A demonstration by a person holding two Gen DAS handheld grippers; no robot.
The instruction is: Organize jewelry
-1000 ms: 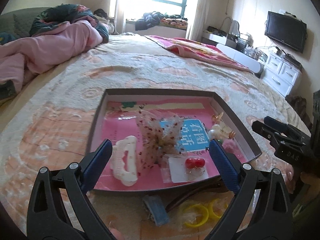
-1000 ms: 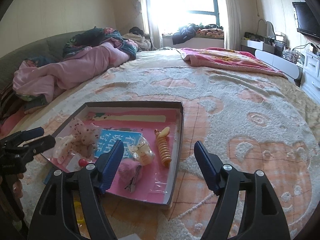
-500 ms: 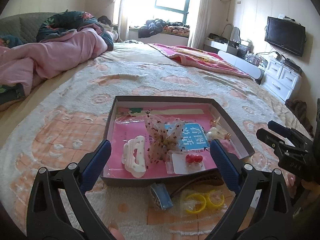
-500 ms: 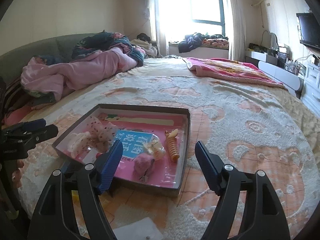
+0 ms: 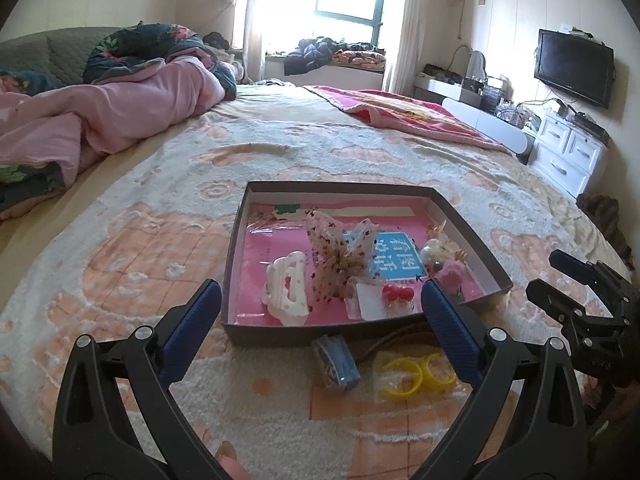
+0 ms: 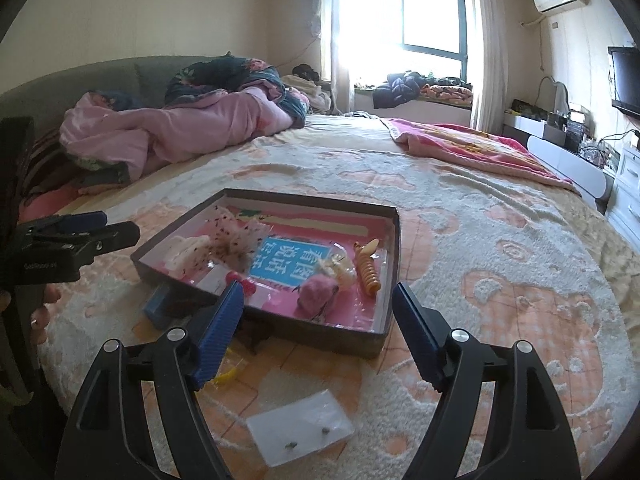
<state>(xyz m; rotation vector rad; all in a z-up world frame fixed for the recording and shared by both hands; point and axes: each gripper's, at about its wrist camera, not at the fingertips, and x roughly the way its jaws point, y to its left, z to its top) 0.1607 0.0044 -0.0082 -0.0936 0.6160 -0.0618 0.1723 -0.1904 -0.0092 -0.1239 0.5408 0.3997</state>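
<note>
Bedspread beneath you holds the earring card (image 6: 300,432) flat, just below and between your spread right tongs (image 6: 318,336), nearer than your left tongs (image 5: 320,334), also spread, facing the tray (image 5: 240,240).

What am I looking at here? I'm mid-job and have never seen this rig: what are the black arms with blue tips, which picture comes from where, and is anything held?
There is no robot. A person holds one two-finger tool in each hand, and each tool carries a fisheye camera that looks forward along its blue-padded fingers.

In the left wrist view the left tool fills the foreground and the right tool shows at the right edge. The right wrist view is framed by the right tool.

Both tools are open and hold nothing.

On the bedspread sits a shallow box with a white hair claw, a speckled bow, red beads on a card, a pink pompom and an orange spiral clip. In front of the box lie yellow bangles, a blue clip and a card with two small studs.
</note>
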